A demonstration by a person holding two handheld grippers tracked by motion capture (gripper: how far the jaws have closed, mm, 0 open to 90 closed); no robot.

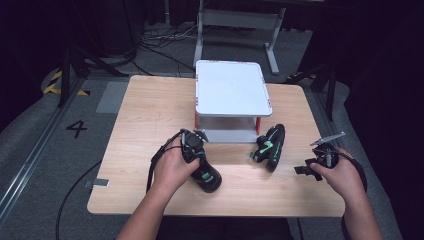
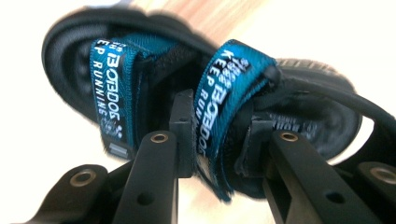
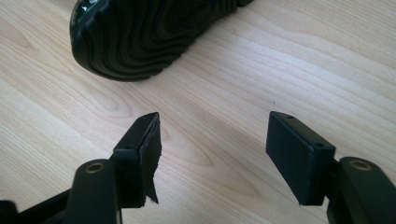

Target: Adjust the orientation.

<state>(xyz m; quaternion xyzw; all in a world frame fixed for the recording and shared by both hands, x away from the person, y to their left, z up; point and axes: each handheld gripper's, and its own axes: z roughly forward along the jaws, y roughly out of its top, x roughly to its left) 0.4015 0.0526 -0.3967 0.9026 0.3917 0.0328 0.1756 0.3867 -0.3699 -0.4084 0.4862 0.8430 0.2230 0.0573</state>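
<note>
A black sandal (image 1: 208,178) with teal straps lies at the table's front, left of centre. My left gripper (image 1: 199,166) is shut on it. In the left gripper view the pads pinch one teal strap (image 2: 223,93) printed "KEEP RUNNING", with my left gripper (image 2: 217,140) right at the sandal (image 2: 65,51). A second black sandal (image 1: 270,146) lies on its edge right of centre, its ribbed sole (image 3: 140,37) turned towards my right gripper (image 3: 215,149). My right gripper (image 1: 304,170) hovers open at the front right, a short way from that sandal, with nothing between its pads.
A low white two-level rack (image 1: 232,87) with red posts stands at the back middle of the wooden table (image 1: 145,110), just behind both sandals. Cables trail from both grippers. A metal frame and floor cables lie beyond the table.
</note>
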